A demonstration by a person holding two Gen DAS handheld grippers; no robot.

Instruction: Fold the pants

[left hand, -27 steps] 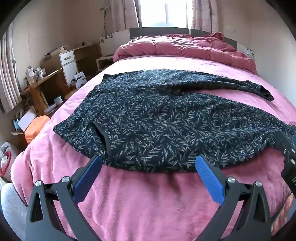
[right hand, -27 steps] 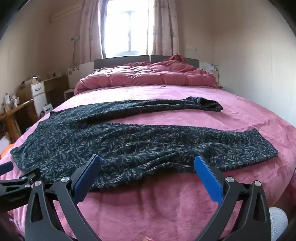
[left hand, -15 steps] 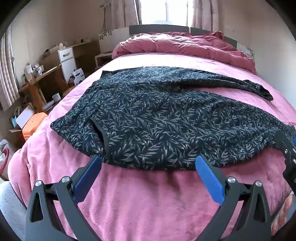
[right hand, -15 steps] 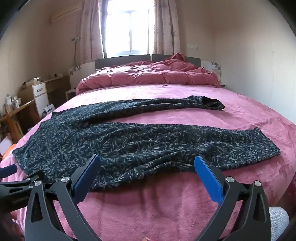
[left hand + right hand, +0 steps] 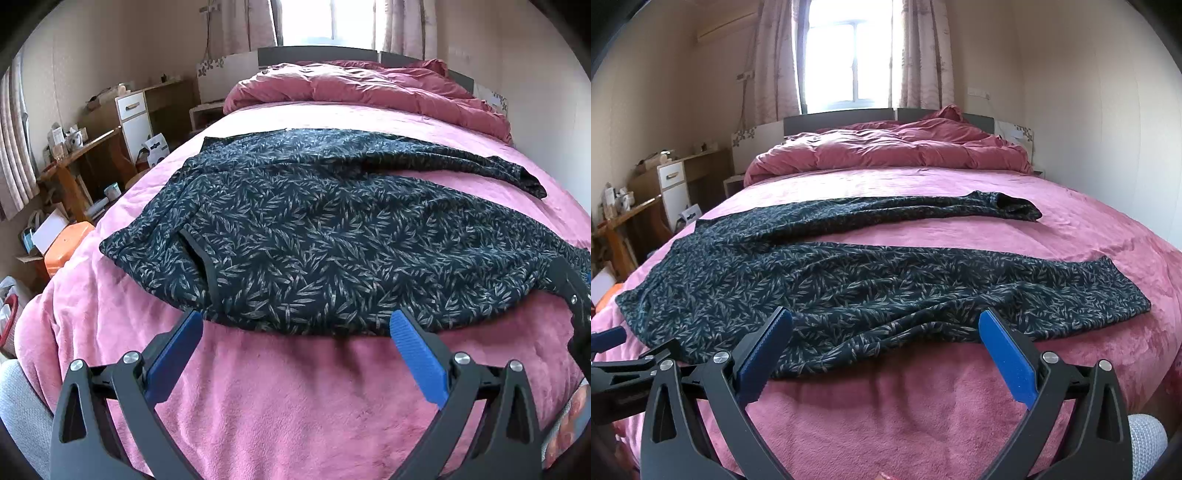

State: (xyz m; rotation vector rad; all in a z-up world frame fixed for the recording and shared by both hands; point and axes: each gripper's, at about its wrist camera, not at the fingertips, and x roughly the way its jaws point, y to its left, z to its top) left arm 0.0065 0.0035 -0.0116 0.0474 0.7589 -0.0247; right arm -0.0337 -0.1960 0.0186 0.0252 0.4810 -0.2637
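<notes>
Pants [image 5: 871,280] with a pale leaf print on dark cloth lie spread flat across the pink blanket [image 5: 923,413] of the bed, waist toward the left edge and both legs running to the right. The near leg ends at a hem close to the right side of the bed; the far leg lies apart from it, with a strip of blanket showing between them, and ends in a rumpled cuff. In the left wrist view a dark-edged pocket opening [image 5: 201,258] shows near the waist. The left gripper [image 5: 295,325] hovers at the near edge of the waist part, its blue fingers spread wide with nothing between them, the tips just at the cloth's border. The right gripper [image 5: 884,325] is likewise spread wide and holds nothing, its tips over the near edge of the near leg. Beyond the pants a bunched pink duvet [image 5: 886,151] rests against the headboard [image 5: 838,118], under a curtained window [image 5: 834,51]. A cluttered desk [image 5: 74,155] and a white-drawered cabinet [image 5: 135,118] stand to the left of the bed.
</notes>
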